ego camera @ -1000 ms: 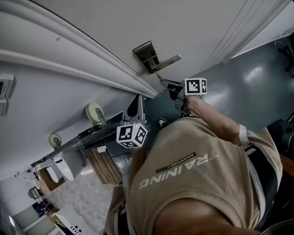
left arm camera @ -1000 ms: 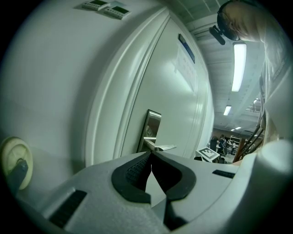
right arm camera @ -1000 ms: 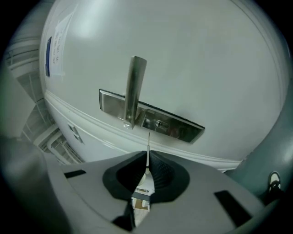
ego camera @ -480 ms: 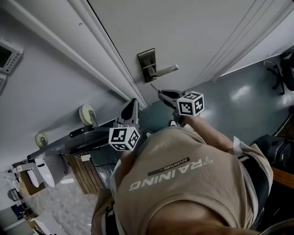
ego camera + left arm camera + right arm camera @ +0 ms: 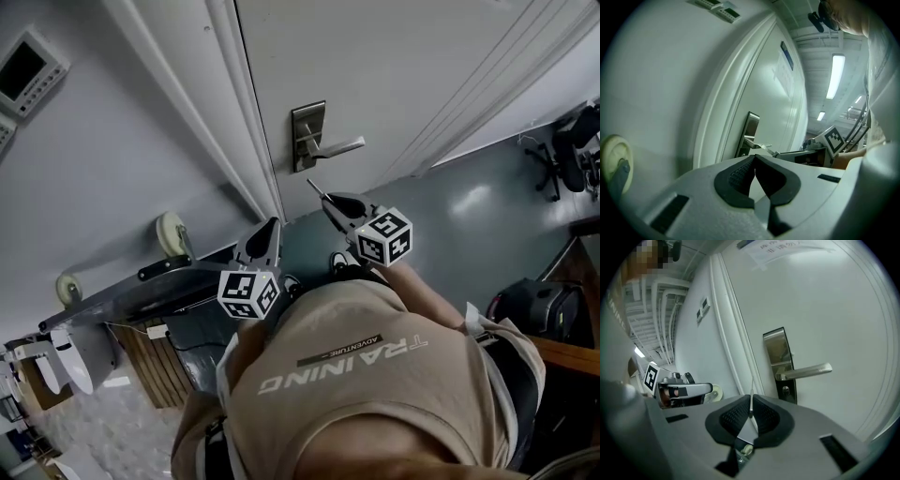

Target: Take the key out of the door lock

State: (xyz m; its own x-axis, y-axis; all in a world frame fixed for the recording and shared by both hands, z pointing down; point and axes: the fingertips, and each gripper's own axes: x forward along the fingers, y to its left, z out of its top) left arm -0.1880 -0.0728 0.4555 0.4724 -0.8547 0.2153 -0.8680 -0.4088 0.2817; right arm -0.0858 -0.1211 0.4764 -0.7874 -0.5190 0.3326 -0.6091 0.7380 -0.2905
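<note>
The steel lock plate with its lever handle sits on the white door; its keyhole is empty. My right gripper is shut on the key, a thin metal blade that sticks out past the fingertips, a short way below the handle and clear of the lock. In the right gripper view the key stands upright between the black pads. Lower left, my left gripper is shut with nothing in it; in its own view the left gripper faces the lock plate.
The white door frame runs along the left of the door, with a grey wall and a wall panel beyond. A cart with round wheels stands low on the left. A dark bag lies on the grey floor at right.
The right gripper has drawn a little farther from the lock plate with the key in it. The head view has swung, so the door now stands more upright. The left gripper stays shut.
</note>
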